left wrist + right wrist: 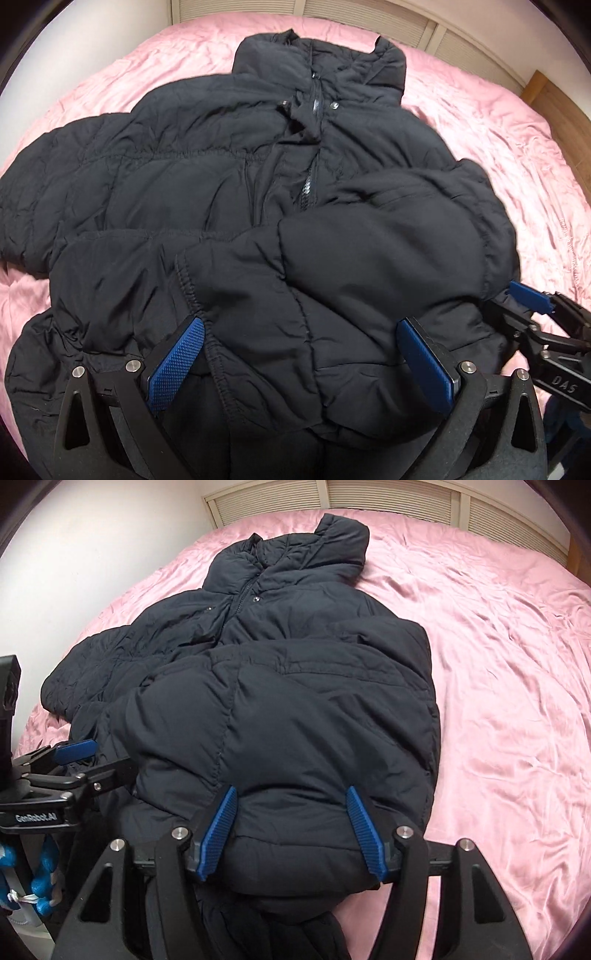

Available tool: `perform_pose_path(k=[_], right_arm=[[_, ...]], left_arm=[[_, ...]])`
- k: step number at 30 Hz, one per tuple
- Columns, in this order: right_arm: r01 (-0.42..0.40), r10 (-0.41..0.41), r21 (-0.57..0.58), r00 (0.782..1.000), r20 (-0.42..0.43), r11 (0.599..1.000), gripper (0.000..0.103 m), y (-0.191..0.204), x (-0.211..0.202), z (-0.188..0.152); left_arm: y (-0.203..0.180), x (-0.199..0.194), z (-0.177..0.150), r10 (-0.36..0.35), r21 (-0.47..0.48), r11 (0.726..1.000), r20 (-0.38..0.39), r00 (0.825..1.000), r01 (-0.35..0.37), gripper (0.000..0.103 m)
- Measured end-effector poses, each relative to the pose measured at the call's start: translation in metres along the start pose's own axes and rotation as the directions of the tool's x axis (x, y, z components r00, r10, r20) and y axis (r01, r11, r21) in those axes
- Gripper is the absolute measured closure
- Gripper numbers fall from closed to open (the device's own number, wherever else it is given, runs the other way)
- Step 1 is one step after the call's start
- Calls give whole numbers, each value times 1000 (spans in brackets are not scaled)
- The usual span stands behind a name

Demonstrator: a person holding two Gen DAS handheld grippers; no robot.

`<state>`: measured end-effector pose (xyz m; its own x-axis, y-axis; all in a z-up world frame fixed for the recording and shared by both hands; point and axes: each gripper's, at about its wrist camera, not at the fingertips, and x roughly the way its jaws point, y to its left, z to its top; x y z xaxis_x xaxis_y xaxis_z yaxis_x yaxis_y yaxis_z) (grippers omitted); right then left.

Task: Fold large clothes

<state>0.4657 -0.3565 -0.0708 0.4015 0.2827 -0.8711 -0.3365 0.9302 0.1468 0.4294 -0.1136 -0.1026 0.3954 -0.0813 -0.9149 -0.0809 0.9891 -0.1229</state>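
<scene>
Over bed (498,646): both grippers (306,354) (291,827) angled steeply down, jaws gripping jacket (277,701) hem folds.

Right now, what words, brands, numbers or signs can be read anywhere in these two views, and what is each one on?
"DAS": white letters on the black body of the right gripper, seen in the left wrist view.
"GenRobot.AI": white letters on the black body of the left gripper, seen in the right wrist view.
No readable label or print on the black jacket, the pink bedsheet or the headboard.
</scene>
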Motion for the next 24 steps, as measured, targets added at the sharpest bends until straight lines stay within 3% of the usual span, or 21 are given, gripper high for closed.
perform_pose_path(k=[2,13,19,24], right_arm=[[6,-6,-2,1000,-21,1000,40,-2,12,-2],[0,1,4,996,-89,1000,39,-12,50,-10],[-21,17,-45,997,-81,999,39,-7,16,6],[-9,11,-75,999,31,997,39,-20,-29,41]], left_arm=[[7,18,-7,-7,-14,1000,-29,1000,7,1],[3,40,-21,51,35,998,-4,999,-51,1],[10,21,-18,18,34,999,-27,999,-17,1],[17,-28,-7,26,-2,1000,89,996,-26,1]])
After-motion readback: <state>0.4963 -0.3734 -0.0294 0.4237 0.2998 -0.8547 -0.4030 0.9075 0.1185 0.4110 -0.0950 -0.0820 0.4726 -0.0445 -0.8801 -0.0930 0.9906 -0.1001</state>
